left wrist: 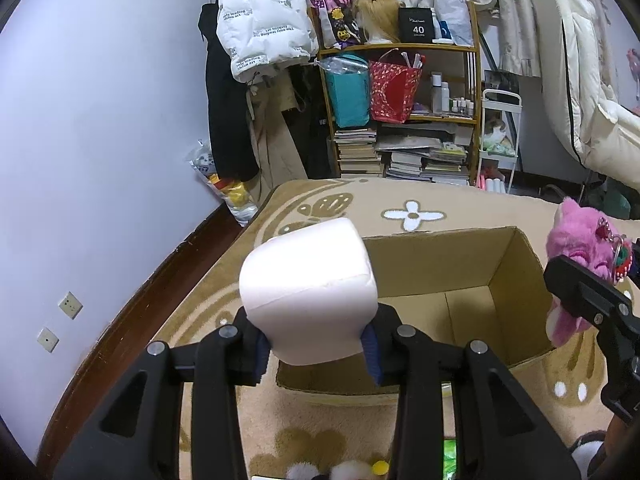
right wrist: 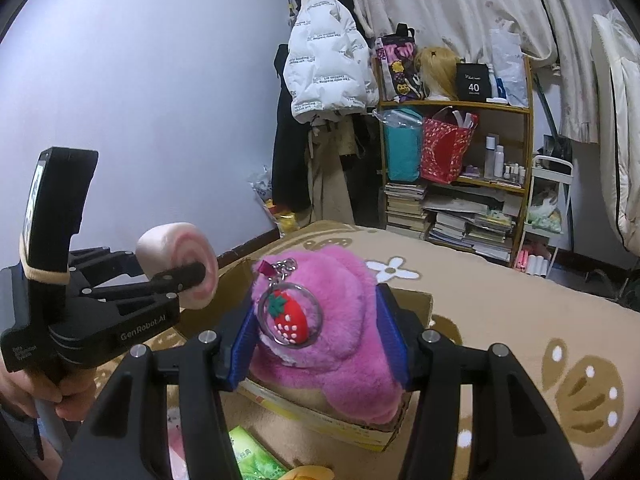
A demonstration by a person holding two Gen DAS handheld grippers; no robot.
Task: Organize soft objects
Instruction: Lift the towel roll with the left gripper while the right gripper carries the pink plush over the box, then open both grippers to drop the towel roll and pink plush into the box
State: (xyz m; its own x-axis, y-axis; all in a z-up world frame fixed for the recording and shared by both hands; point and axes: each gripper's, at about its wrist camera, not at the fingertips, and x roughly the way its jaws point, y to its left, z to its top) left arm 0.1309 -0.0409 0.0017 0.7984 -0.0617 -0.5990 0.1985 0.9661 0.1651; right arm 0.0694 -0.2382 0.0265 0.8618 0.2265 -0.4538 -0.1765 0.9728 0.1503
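Note:
My left gripper (left wrist: 316, 350) is shut on a pale pink roll-shaped cushion (left wrist: 310, 292) and holds it above the near left corner of an open cardboard box (left wrist: 516, 280) on the beige rug. The cushion's swirl end (right wrist: 180, 264) shows in the right wrist view. My right gripper (right wrist: 316, 340) is shut on a pink plush toy (right wrist: 340, 320) with a strawberry keyring (right wrist: 290, 318), held over the box's near edge (right wrist: 320, 416). The plush also shows at the right of the left wrist view (left wrist: 576, 264).
A wooden shelf (left wrist: 400, 112) with bags, bottles and stacked books stands at the back, coats (left wrist: 260, 20) hanging left of it. A white cart (left wrist: 500, 140) and a white chair (left wrist: 580, 80) are at right. Small plush items (left wrist: 340, 470) and a green packet (right wrist: 256, 456) lie close by.

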